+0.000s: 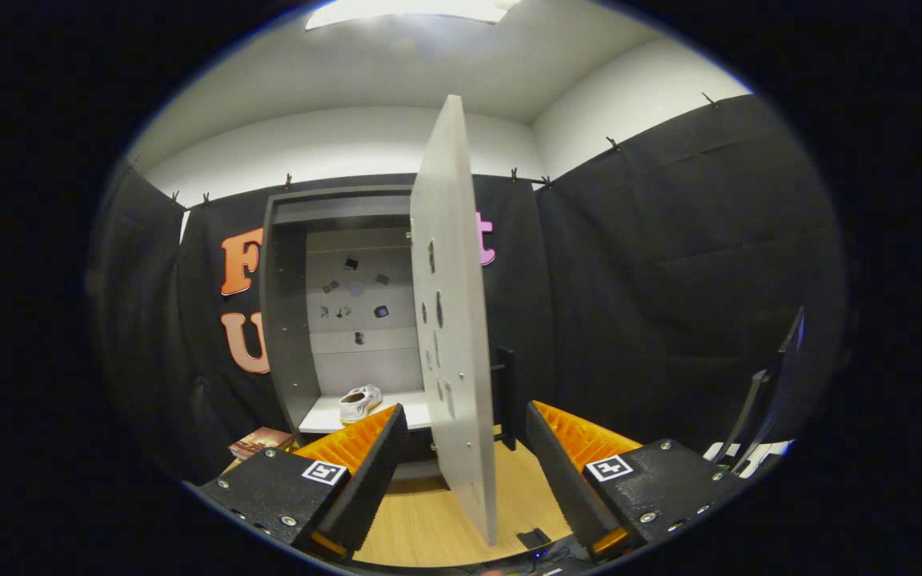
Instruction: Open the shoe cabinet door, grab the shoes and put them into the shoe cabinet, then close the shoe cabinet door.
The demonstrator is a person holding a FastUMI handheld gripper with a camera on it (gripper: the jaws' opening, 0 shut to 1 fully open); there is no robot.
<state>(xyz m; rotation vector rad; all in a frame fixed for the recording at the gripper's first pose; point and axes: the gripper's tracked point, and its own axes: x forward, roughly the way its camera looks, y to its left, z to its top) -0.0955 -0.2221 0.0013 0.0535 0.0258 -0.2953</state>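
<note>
Straddling open door (454,320) edge, gripper (461,460) wide, untouching.

book (261,441) on wooden floor (429,528) | monitor (781,384) | ceiling light (405,11)

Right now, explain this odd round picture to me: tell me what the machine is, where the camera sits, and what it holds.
A person carries a hand-held gripper with two jaws; the camera rides on it and looks forward along them. The jaws stand open and grip nothing, with the edge of the open cabinet door between them. Beyond them is the shoe cabinet, with a white shoe already on its shelf. A small book lies on the wooden floor left of the cabinet.
</note>
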